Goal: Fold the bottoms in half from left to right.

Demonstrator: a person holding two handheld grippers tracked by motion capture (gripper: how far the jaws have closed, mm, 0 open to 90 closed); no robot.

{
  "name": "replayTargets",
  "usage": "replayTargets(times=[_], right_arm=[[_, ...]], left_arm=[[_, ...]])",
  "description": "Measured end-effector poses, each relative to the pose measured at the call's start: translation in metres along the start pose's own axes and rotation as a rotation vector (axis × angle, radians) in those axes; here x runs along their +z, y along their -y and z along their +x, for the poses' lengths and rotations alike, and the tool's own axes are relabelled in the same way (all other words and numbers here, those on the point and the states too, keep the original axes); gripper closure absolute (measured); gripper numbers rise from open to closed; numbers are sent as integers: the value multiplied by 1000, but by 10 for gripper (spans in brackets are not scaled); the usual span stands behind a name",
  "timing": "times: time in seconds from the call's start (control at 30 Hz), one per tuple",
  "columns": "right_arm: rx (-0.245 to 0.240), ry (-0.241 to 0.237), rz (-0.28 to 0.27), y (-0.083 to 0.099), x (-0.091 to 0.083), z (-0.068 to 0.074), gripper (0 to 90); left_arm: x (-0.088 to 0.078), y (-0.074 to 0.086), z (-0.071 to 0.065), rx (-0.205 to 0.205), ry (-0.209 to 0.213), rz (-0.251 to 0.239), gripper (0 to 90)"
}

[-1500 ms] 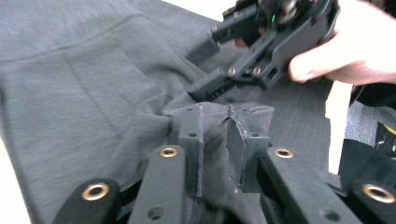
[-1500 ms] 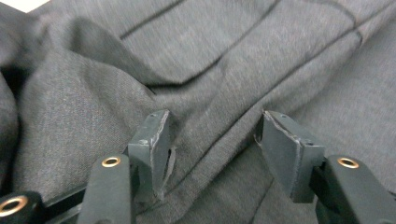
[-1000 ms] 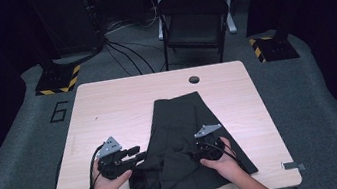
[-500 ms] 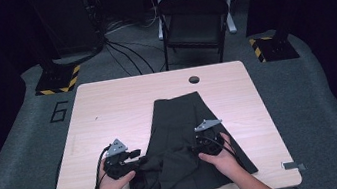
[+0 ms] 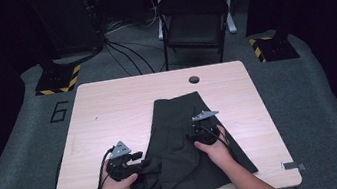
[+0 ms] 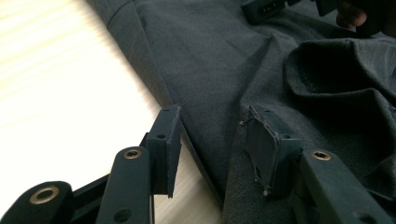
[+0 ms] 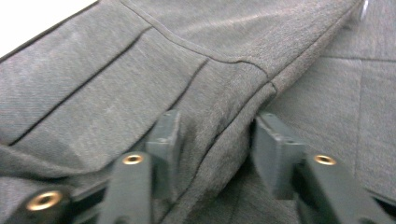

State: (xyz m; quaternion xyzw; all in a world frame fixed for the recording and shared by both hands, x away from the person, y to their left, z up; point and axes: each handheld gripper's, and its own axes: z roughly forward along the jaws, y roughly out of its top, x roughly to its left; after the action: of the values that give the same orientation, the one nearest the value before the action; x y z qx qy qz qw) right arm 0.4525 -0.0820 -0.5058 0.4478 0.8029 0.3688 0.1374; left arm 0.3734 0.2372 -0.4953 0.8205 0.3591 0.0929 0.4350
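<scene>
At lower centre of the high view, our left gripper (image 6: 212, 149) has been opening, jaws spread over the cloth (image 5: 183, 138) edge; our right gripper (image 7: 212, 149) has been closing around a fold, not yet pinching.

The near edge of the dark garment (image 5: 186, 157) hangs past the table (image 5: 108, 108) front, cut off by the high view's bottom edge. The right gripper view is blurred, so whether the right gripper (image 7: 212, 154) presses the fold between its jaws cannot be told.
</scene>
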Motion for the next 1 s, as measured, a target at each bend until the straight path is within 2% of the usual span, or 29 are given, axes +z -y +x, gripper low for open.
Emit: replayTargets(times=[0.03, 0.17, 0.23, 0.4, 0.43, 0.5, 0.63, 0.67, 0.73, 0.77, 0.8, 0.83, 0.87, 0.9, 1.0], right_arm=[[-15, 0, -10, -1, -3, 3, 640], [-39, -4, -22, -5, -7, 6, 706], [-50, -5, -41, -9, -12, 8, 736], [-78, -13, -68, -17, -19, 11, 741], [-68, -16, -64, -18, -20, 12, 741], [-80, -15, -66, -20, -20, 12, 742], [-61, -22, -80, -23, -24, 11, 749], [-77, -21, -87, -24, -25, 10, 751], [-72, -25, -94, -26, -27, 11, 753], [-79, -26, -97, -26, -27, 11, 754], [-75, -24, -99, -27, -28, 12, 754], [-68, -28, -102, -27, -28, 13, 756], [-83, -30, -105, -28, -29, 13, 758], [-78, -33, -107, -29, -30, 14, 765], [-80, -43, -114, -31, -32, 14, 778]], left_arm=[[1, 1, -1, -6, 4, 2, 536], [3, 0, -3, -1, 7, 5, 523], [4, 0, -6, -2, 22, 3, 516], [-1, -2, -22, 45, 99, -10, 530], [0, -3, -26, 52, 102, -20, 531], [0, -4, -31, 70, 121, -3, 538], [3, -3, -39, 86, 134, 12, 555], [2, -3, -40, 95, 147, 21, 589], [4, -2, -43, 97, 154, 31, 611], [5, -2, -44, 106, 147, 35, 660], [5, -2, -44, 114, 158, 52, 686], [7, -2, -46, 110, 157, 53, 739], [7, -2, -46, 107, 168, 60, 789], [8, -2, -48, 124, 168, 63, 872], [7, -4, -50, 130, 163, 65, 897]])
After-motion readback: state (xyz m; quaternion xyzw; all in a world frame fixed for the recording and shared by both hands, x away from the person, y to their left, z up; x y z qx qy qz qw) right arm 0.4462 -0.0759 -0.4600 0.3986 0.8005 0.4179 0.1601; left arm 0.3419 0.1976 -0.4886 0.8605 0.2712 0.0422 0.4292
